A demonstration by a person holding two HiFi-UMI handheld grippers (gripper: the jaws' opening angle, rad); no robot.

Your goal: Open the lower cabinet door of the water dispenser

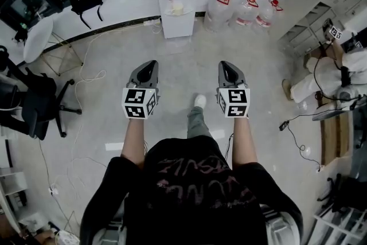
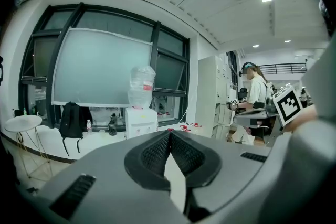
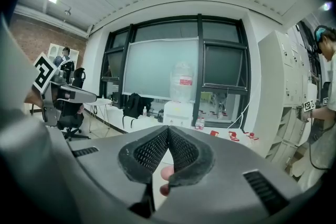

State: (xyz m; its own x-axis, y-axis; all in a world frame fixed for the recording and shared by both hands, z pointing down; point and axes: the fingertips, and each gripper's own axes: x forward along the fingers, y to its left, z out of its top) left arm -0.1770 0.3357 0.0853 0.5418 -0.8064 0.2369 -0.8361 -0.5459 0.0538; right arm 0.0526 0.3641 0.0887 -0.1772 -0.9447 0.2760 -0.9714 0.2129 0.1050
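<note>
Closest to me, both tools are held out side by side and point forward. The left gripper [image 1: 150,64] is clenched: in its own view the two black pads meet at the tips and nothing is between them. The right gripper [image 1: 225,65] is clenched in the same way and holds nothing. Low in the opening behind its pads I see a small pinkish shape, and I cannot tell what it is. Below and between the fingers is the person's shoe [image 1: 199,101] on the pale floor [image 1: 183,72].

Far ahead of the fingers, almost on the line between them, stands the water dispenser [image 1: 175,6], white, with a bottle on top. Its lower cabinet door [image 1: 178,24] looks closed and is well apart from both grippers, so I judge the task is only at the approach.

What can go wrong from here: with the jaws shut, neither gripper can take the door edge or a handle. One must open before contact, or it will only push the door more closed. I see no handle from here, so reaching for the wrong side is possible. The water jugs [image 1: 246,8] stand ahead and right of the right fingers, beside the dispenser, and a wide approach could knock them. A loose cable [image 1: 92,78] lies on the floor left of the left fingers and could catch a foot.
</note>
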